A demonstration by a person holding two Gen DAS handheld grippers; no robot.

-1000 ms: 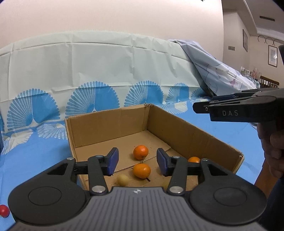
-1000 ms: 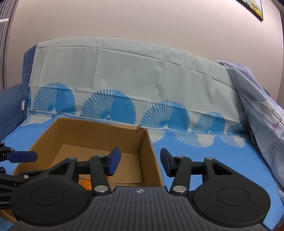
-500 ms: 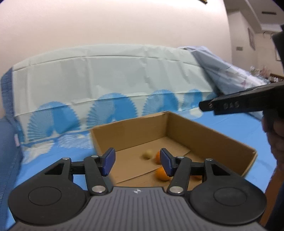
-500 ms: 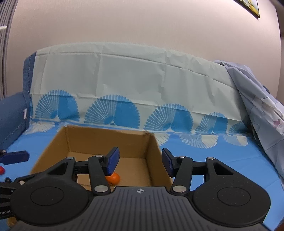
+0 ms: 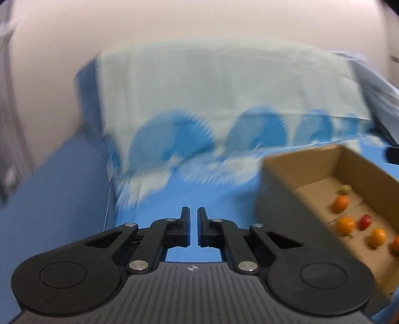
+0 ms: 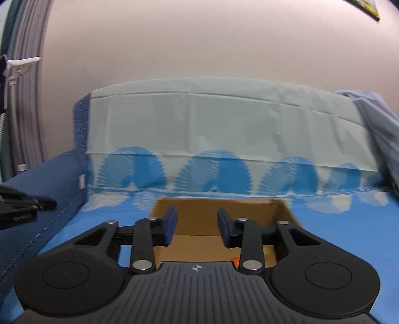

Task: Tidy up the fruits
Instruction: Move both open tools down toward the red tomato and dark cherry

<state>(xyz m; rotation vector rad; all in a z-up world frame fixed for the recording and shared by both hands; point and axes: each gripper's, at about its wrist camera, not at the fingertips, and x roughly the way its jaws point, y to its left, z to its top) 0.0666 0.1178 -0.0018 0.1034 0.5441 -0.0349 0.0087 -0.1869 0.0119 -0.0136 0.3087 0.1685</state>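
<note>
Where blur allows, cardboard box, perhaps four oranges, one red fruit

I am working in a home, most likely a living room. In front of me stands a sofa in dark blue fabric with a stitched armrest, and a cloth printed with blue fans on pale grey is draped over its backrest and seat. A second, grey-blue cloth hangs over its right end. Behind it rises a plain cream wall, with the corner of a framed picture near the top right. At the far left I see pleated grey curtains. A cardboard box holding small fruits sits on the covered seat.
</note>
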